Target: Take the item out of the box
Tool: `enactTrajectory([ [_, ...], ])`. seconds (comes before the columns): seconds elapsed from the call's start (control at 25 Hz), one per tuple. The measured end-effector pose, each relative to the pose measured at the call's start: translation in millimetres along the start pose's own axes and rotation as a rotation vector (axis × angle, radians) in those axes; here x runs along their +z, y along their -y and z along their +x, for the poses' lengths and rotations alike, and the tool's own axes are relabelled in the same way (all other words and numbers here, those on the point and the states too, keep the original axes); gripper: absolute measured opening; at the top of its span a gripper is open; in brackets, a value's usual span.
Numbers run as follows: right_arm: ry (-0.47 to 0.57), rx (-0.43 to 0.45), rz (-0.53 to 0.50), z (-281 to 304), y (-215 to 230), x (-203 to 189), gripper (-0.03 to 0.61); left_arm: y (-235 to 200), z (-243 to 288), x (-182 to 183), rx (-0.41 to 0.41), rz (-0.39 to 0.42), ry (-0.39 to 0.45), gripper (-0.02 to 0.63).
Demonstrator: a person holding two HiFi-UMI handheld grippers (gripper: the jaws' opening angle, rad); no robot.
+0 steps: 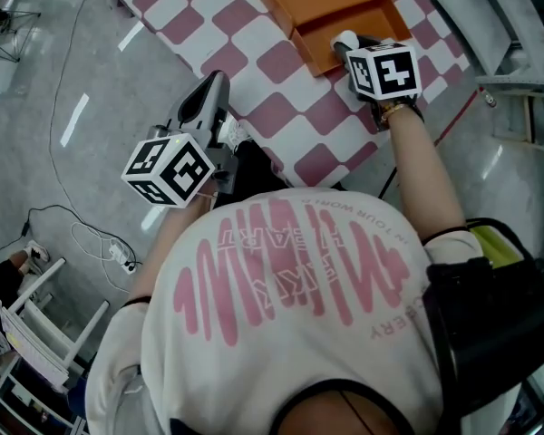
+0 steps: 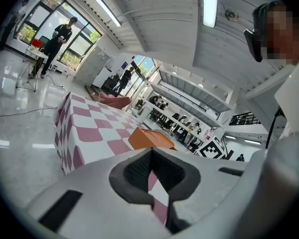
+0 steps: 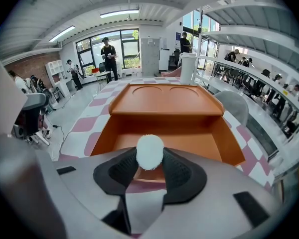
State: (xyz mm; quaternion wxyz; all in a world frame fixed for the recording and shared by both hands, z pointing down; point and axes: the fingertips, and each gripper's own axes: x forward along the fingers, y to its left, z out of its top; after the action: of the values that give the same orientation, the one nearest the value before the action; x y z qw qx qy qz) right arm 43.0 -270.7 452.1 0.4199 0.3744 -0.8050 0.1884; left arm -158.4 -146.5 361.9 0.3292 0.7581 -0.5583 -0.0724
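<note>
**Right gripper (image 3: pixel 150 169) pinches a white fuzzy ball (image 3: pixel 149 152) at the near edge of the orange box (image 3: pixel 167 128).**
In the head view its marker cube (image 1: pixel 382 69) hides the jaws and most of the ball, and the box is cut off at the top. The left gripper (image 2: pixel 150 171), jaws pressed together on nothing, hangs beside the checked table (image 2: pixel 89 133), well apart from the box. People in the background are too small to make out.

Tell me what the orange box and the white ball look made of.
Orange box: probably stiff card or plastic, matte; flat panels, crisp edges, no gloss. White ball: something soft like plush or cotton; its outline is fuzzy.
</note>
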Motion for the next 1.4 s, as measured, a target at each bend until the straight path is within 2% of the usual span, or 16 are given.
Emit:
enactTrajectory([
  [0.56, 0.064, -0.01, 0.023, -7.0, 8.2, 3.2, 0.144, 7.1, -6.5, 3.6, 0.022, 0.018, 0.02, 0.008],
  [1.08, 0.251, -0.039, 0.02, -53.6, 11.1, 30.4, 0.144, 33.4, -12.5, 7.0, -0.009, 0.039, 0.035, 0.008],
  [1.4, 0.385, -0.043, 0.024, -104.6, 9.6, 52.4, 0.144, 55.9, -20.9, 26.2, -0.028, 0.079, 0.081, 0.008],
])
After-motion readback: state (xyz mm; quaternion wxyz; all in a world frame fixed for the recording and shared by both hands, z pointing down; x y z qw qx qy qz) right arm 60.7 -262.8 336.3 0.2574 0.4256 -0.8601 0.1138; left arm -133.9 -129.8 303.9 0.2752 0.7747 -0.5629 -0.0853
